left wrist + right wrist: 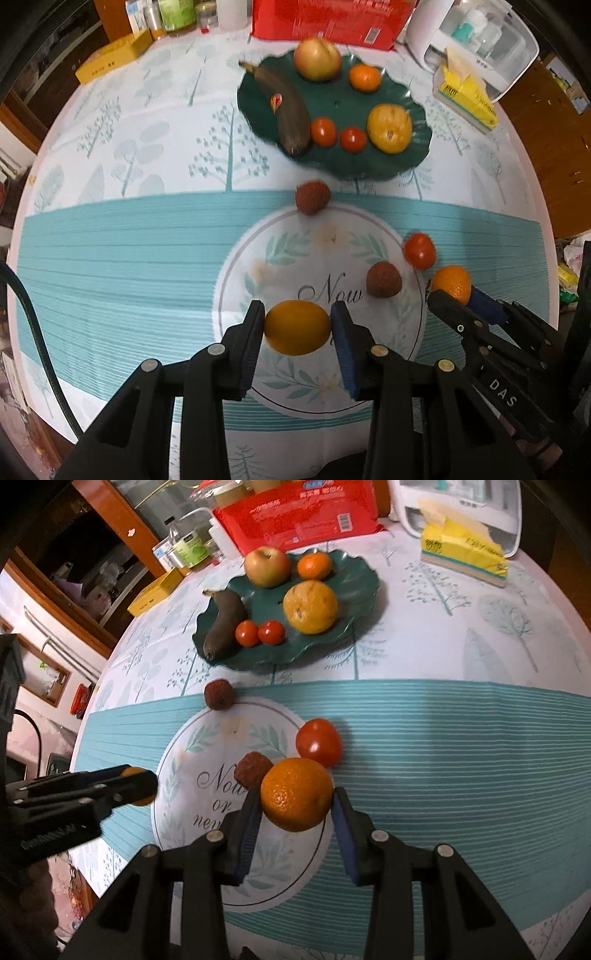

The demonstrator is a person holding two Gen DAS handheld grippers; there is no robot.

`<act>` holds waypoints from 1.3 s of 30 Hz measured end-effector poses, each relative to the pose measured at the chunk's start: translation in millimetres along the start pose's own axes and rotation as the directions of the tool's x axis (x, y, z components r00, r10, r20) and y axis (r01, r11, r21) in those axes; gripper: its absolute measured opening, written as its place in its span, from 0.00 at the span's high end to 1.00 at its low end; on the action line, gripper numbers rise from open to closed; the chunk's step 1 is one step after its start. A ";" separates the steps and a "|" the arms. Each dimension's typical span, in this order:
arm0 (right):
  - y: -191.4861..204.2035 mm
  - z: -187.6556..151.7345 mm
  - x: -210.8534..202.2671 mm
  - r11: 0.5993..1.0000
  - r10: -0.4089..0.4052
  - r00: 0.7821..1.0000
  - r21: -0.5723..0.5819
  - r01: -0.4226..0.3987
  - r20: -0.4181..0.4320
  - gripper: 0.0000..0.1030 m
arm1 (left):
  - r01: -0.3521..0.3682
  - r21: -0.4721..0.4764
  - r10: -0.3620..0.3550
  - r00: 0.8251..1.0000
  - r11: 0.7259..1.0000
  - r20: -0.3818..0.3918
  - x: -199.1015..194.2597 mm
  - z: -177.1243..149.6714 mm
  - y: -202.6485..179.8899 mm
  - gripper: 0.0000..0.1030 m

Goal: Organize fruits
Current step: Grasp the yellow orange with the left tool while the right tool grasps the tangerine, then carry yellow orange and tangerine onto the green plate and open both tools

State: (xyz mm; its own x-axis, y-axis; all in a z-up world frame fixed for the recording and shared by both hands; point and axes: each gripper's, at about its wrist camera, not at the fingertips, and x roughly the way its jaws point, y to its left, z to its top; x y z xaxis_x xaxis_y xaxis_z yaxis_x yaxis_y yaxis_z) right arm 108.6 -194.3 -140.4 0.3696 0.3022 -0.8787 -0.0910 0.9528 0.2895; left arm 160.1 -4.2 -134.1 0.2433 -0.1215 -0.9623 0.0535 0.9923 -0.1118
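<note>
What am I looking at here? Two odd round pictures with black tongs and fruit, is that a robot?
No robot: a person holds a two-finger tool in each hand, with a wide-angle camera on each looking along its fingers. One picture comes from the left hand-held gripper, closed on a yellow fruit. The other comes from the right hand-held gripper, closed on an orange. On the tablecloth lie a tomato and two lychees. Behind sits a green plate with a banana, apple and other fruit.

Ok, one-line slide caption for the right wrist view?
Right gripper grips a mandarin above the tablecloth; green fruit plate ahead.
</note>
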 end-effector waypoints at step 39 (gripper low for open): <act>10.0 155.1 -24.0 0.993 -0.108 0.957 0.069 0.093 0.271 0.63 | 0.042 0.225 -0.097 0.967 0.973 0.236 -54.1 156.5 3.6 0.65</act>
State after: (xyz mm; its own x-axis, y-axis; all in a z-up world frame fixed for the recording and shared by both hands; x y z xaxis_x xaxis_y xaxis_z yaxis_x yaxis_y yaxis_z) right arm 242.3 -196.3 -57.5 0.6137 0.1787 -0.7691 0.0080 0.9726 0.2323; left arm 298.8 2.1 -43.7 0.4584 -0.2191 -0.8613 0.2807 0.9552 -0.0936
